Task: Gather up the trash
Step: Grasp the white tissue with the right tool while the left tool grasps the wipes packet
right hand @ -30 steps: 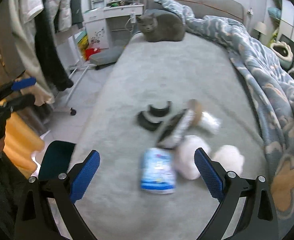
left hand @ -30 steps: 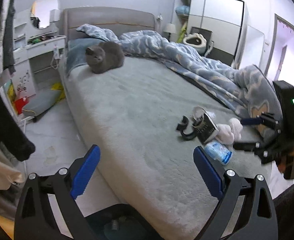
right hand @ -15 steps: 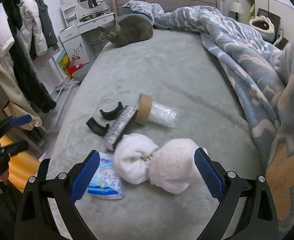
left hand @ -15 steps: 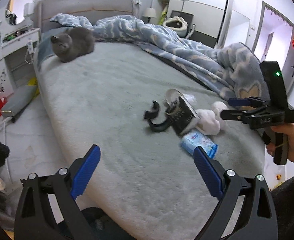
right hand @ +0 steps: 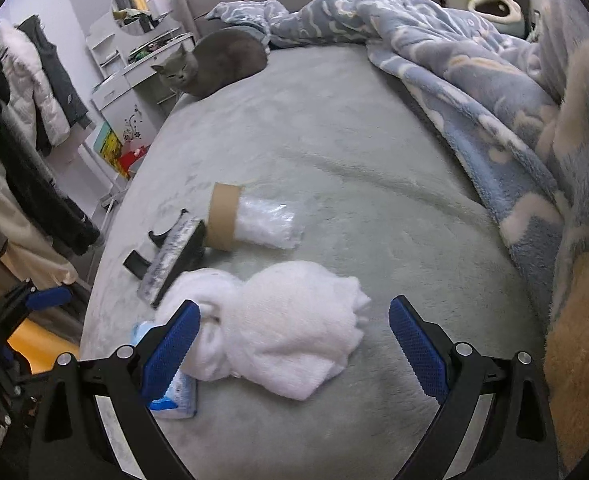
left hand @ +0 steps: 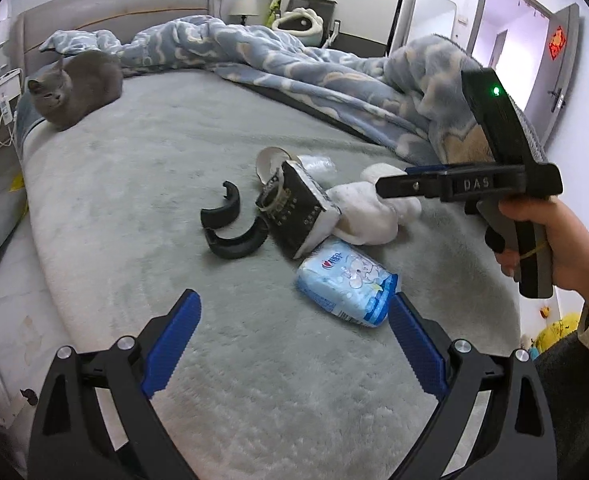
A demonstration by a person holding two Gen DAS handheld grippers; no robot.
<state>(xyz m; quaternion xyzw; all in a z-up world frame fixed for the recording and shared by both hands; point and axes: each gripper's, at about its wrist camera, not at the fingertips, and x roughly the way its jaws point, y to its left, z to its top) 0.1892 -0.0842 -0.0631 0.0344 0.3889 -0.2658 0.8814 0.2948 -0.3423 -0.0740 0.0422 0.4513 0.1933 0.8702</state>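
While my right gripper (right hand: 294, 344) hangs wide open over the crumpled white fluffy cloth (right hand: 286, 336) near the foot edge of the grey plush bed (right hand: 334, 140), my left gripper (left hand: 294, 340) is open too, empty. Left view alone shows my hand (left hand: 554, 240) on the right tool, the two curved black plastic pieces (left hand: 226, 224) and the whole pale-blue tissue pack (left hand: 346, 284). Right view alone shows the cardboard roll with clear film (right hand: 250, 220). The grey cat (left hand: 74, 88) sits by the headboard.
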